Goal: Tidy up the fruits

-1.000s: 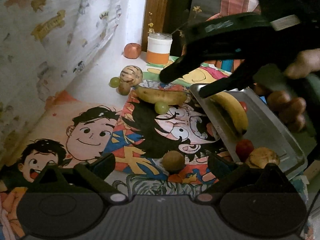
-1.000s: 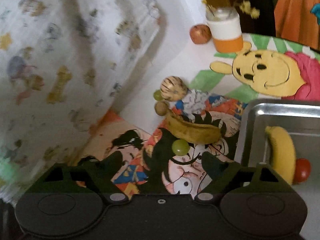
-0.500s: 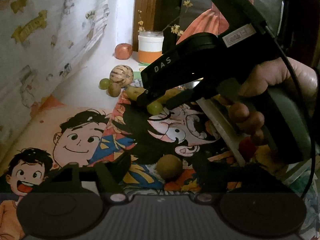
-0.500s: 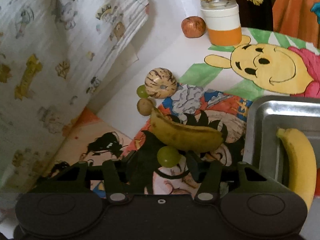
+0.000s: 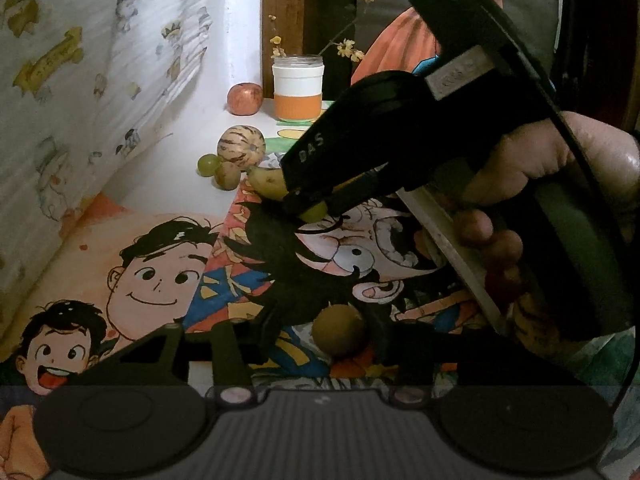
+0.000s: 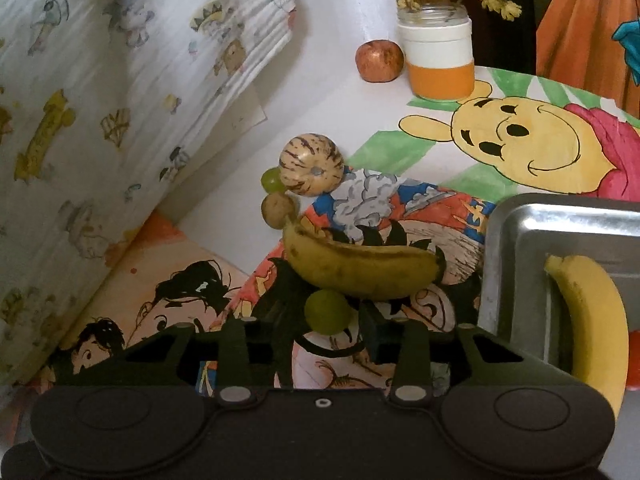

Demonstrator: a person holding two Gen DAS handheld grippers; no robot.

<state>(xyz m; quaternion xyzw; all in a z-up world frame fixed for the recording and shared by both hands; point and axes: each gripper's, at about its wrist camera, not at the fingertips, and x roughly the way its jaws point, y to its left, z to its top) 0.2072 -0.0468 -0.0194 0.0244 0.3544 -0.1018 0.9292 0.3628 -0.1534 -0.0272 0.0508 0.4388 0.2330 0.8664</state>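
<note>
Two left gripper (image 5: 320, 330) fingers flank a brown fruit (image 5: 338, 330), apart from it, jaws open; right view: right gripper (image 6: 325, 320) brackets a green grape (image 6: 328, 313) beside the spotted banana (image 6: 360, 268), contact unclear, near the tray's (image 6: 516, 216) left edge

My left wrist feed is dim: the right gripper (image 5: 308, 204) and the hand holding it read as a near-black mass, detail crushed in shadow. The far white wall (image 5: 236, 40) is the brightest patch. The right wrist feed is better lit, with glare along the metal tray (image 6: 560, 216) rim. Both feeds bend strongly at the edges, with black corners. Nearby gripper bodies look soft.
</note>
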